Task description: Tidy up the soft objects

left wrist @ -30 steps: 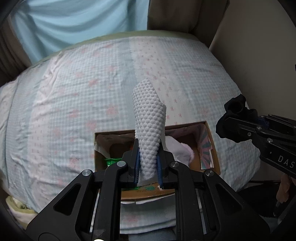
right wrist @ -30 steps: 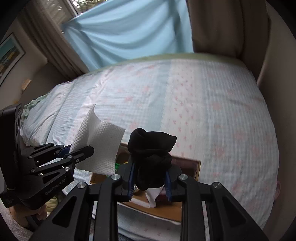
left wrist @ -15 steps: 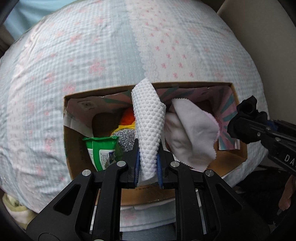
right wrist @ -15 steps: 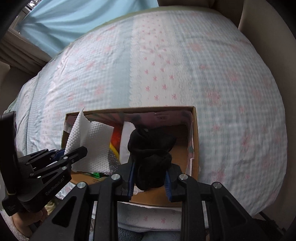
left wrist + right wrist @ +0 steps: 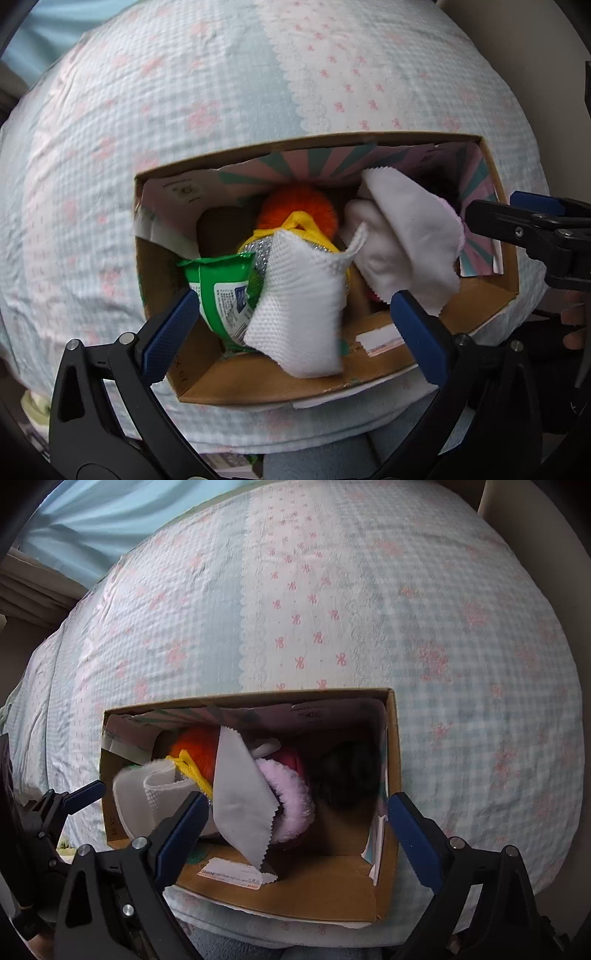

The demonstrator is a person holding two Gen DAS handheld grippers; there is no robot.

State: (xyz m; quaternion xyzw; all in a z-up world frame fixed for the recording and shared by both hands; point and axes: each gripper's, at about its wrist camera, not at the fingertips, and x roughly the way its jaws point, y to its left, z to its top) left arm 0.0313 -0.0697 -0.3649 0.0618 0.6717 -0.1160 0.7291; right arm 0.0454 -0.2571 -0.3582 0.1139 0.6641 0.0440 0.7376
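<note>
A cardboard box (image 5: pixel 258 387) lies on the bed and also shows in the right wrist view (image 5: pixel 325 893). My left gripper (image 5: pixel 295 325) is open above its left half. The white dimpled cloth (image 5: pixel 299 299) lies loose in the box between the fingers, on a green packet (image 5: pixel 218 288). My right gripper (image 5: pixel 295 823) is open above the right half. The black sock (image 5: pixel 349 771) lies blurred in the box's right corner. A white cloth (image 5: pixel 410 243), a pink fluffy thing (image 5: pixel 288 801) and an orange fluffy thing (image 5: pixel 299 206) are also inside.
The box rests near the front edge of a bed with a blue and pink checked cover (image 5: pixel 332 590). A light blue curtain (image 5: pixel 92 513) hangs behind the bed. A beige wall (image 5: pixel 535 55) stands at the right. The right gripper's fingers (image 5: pixel 517 221) reach over the box's right wall.
Both grippers have opened and moved closer over the box. The white dimpled cloth has dropped from the left gripper into the box. The black sock has dropped from the right gripper into the box's right corner.
</note>
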